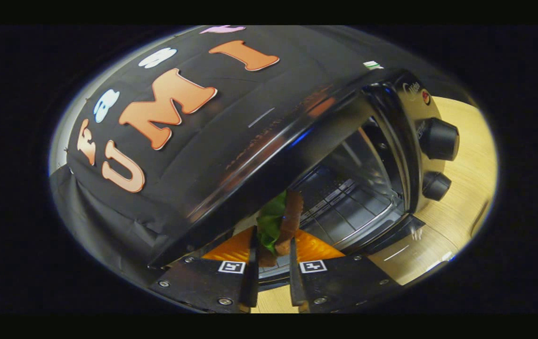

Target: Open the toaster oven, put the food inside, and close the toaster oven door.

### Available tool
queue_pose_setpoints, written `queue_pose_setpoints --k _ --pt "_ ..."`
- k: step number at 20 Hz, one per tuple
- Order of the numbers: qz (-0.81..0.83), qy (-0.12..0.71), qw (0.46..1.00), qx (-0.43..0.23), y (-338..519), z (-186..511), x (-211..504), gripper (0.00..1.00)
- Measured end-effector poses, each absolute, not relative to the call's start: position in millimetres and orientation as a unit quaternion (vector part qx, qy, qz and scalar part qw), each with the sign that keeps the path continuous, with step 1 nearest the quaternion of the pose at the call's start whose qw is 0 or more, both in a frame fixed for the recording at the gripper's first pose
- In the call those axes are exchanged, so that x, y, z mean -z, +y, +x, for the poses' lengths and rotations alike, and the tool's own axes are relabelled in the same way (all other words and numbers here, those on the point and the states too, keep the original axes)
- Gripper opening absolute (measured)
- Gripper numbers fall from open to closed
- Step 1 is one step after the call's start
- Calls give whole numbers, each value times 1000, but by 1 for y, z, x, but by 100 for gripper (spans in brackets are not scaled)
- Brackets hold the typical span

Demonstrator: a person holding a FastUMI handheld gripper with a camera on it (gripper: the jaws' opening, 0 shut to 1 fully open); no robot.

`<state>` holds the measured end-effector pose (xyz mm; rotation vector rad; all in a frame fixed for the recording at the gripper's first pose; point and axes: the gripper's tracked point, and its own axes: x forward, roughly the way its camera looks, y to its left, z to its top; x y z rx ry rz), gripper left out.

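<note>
So the gripper (271, 263) is clamped narrow on the food (282, 221), a sandwich-looking thing with green lettuce and a brown bun, both fingers pressing its sides. It's held right at the mouth of the toaster oven (368, 155), door (398, 238) dropped open, wire rack (344, 207) just beyond it. Whether the food touches the rack, hard to say. The oven sits on the wooden tabletop (467, 155), two knobs (438, 139) facing out near its far edge.

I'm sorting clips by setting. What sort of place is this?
Probably a staged kitchen-style booth: a black toaster oven with two knobs, door open, sits on a light wooden tabletop against black cloth. The claw holds a sandwich with green lettuce at the opening.
</note>
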<state>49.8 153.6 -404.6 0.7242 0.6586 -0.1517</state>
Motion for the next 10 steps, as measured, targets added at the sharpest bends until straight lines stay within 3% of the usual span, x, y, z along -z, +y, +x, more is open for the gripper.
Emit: queue_pose_setpoints --k 3,6,10 --pt "329 328 882 83 146 42 406 38" --pt "289 345 889 81 140 33 402 57" --pt "226 369 899 74 121 8 393 67"
